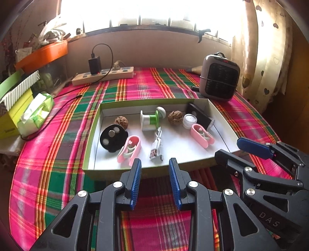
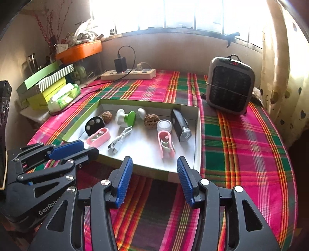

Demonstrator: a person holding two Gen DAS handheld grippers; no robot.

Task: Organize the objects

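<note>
1. A tray [image 1: 90, 146] sat on the plaid bench [image 1: 48, 154], holding clips, walnuts and a cable [image 1: 156, 143].
2. Left gripper [image 1: 154, 170] and right gripper [image 2: 154, 168] hovered at its near edge, jaws apart and empty.

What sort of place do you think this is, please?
Probably a room in a home: a table in a plaid cloth under a curtained window, with a small heater and power strip.

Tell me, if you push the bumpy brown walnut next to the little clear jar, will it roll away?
Probably a little. The walnut looks roundish, so a nudge could set it wobbling across the smooth tray floor. Its bumpy shell would likely stop it soon, and the clear jar right beside it blocks that side.
</note>
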